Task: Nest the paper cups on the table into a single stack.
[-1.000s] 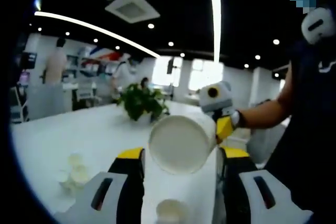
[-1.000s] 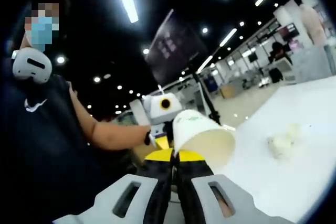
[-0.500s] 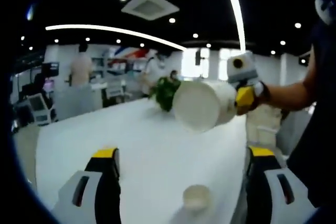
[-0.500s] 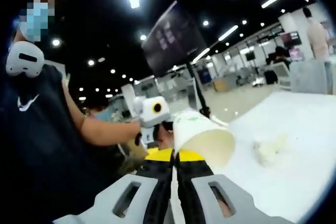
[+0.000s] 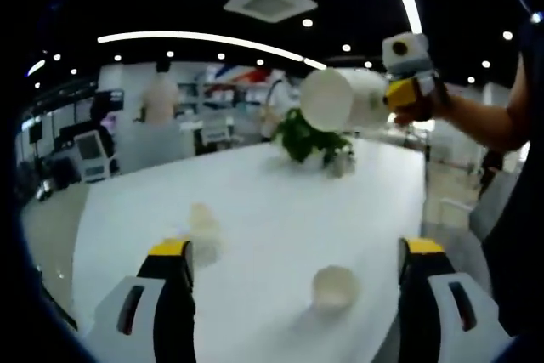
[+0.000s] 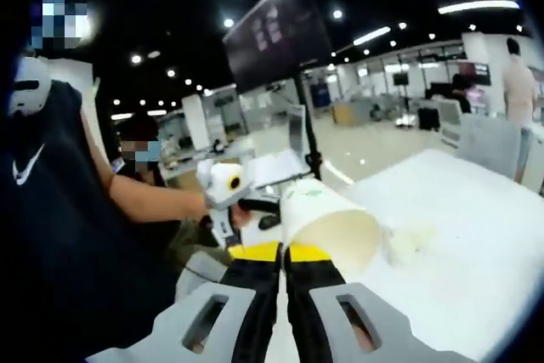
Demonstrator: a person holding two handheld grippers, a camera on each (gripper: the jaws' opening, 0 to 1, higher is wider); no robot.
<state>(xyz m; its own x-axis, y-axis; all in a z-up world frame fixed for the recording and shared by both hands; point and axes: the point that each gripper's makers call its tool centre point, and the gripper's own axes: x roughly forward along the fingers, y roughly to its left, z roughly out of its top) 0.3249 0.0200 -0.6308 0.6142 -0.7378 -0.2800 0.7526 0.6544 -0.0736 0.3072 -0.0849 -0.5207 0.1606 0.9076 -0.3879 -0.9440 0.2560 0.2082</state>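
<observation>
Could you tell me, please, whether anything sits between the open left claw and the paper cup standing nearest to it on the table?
Nothing visible does. The left claw is open and empty, and the small white paper cup stands on bare white table between its jaws. Another pale cup sits off to the side.

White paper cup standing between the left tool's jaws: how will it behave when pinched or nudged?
The small white paper cup standing open-end up on the white table looks empty, so probably very light. Thin wall, likely crushes under a hard pinch. A side nudge may tip it and let it roll.

No text can be read anywhere (all blurred).
</observation>
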